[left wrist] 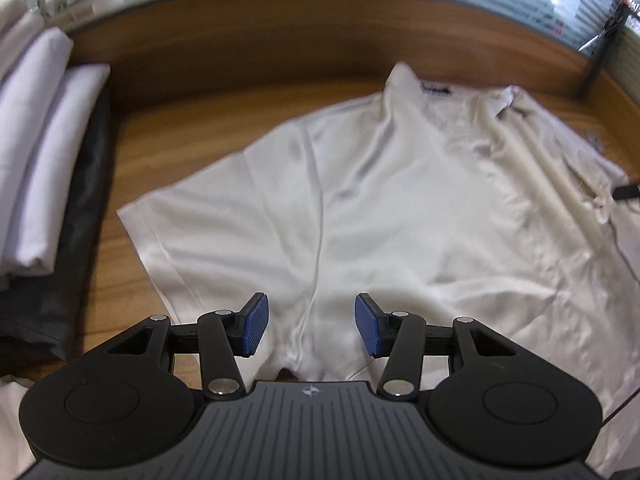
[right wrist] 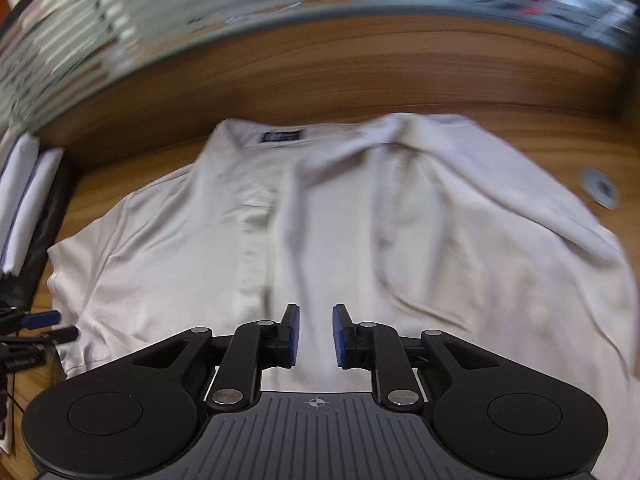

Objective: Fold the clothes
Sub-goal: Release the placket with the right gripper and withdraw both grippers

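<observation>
A cream short-sleeved polo shirt (left wrist: 400, 200) (right wrist: 340, 240) lies spread on the wooden table (left wrist: 180, 140), with a blue label at its collar (right wrist: 282, 136). Its right side is rumpled and lies partly over the body. My left gripper (left wrist: 312, 320) hovers open over the shirt's near left part, close to the sleeve, with nothing between its blue pads. My right gripper (right wrist: 316, 332) hangs above the shirt's middle, its pads a narrow gap apart and empty. The left gripper (right wrist: 50, 326) also shows at the left edge of the right wrist view.
A stack of folded white clothes (left wrist: 40, 160) (right wrist: 24, 200) rests on a dark garment at the table's left side. A raised wooden ledge (left wrist: 280, 40) runs along the back. A round metal grommet (right wrist: 598, 188) sits in the table right of the shirt.
</observation>
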The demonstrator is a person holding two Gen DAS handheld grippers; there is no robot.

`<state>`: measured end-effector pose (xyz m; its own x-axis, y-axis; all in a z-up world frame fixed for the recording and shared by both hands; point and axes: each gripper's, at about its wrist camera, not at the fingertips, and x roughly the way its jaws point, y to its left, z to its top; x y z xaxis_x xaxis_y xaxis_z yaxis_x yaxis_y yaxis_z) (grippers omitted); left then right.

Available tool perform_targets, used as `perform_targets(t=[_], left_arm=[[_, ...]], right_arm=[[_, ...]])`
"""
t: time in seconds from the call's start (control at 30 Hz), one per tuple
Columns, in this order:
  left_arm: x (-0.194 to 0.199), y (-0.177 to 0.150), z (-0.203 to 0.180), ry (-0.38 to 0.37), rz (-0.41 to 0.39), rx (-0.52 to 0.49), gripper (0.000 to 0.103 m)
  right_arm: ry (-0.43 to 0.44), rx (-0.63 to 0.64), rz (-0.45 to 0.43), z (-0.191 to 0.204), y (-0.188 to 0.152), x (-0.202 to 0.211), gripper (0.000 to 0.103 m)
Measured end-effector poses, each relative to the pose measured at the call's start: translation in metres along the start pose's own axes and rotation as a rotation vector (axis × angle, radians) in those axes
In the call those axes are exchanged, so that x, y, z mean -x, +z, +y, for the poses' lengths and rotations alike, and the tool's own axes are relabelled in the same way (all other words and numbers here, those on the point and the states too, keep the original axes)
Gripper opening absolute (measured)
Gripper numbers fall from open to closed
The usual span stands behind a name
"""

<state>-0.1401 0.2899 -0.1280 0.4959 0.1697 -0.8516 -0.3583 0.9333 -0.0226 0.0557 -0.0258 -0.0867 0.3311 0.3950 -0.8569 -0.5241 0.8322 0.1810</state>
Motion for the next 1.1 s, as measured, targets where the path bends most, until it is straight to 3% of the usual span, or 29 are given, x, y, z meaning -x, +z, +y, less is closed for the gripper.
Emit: perform_targets(t=[0.33, 0.57, 0.63, 0.7, 0.8, 0.97, 1.1], left_arm=[[0.042, 0.017, -0.05, -0.016, -0.049, 0.014, 0.054], [0.06, 0.013, -0.105, -0.029, -0.04, 0.044, 0.06], [0.061, 0.011, -0.121, -0.016, -0.031, 0.074, 0.06], [0.063, 0.01, -0.137, -0.004, -0.022, 0.104, 0.06], [0.066, 0.01, -0.158, 0.01, -0.011, 0.162, 0.06], [0.068, 0.006, -0.193, 0.045, -0.006, 0.226, 0.06], [0.075, 0.0, -0.212, 0.064, -0.017, 0.245, 0.06]], right_arm=[[-0.167, -0.281, -0.044, -0.114, -0.079, 0.068, 0.024], [-0.255, -0.38, -0.074, -0.196, -0.108, 0.091, 0.033], [-0.267, -0.388, -0.073, -0.219, -0.112, 0.09, 0.034], [-0.264, -0.385, -0.066, -0.241, -0.113, 0.087, 0.041], [-0.229, -0.356, -0.049, -0.266, -0.11, 0.079, 0.041], [-0.142, -0.291, -0.037, -0.285, -0.097, 0.059, 0.041], [-0.18, -0.248, -0.019, -0.296, -0.087, 0.042, 0.041]])
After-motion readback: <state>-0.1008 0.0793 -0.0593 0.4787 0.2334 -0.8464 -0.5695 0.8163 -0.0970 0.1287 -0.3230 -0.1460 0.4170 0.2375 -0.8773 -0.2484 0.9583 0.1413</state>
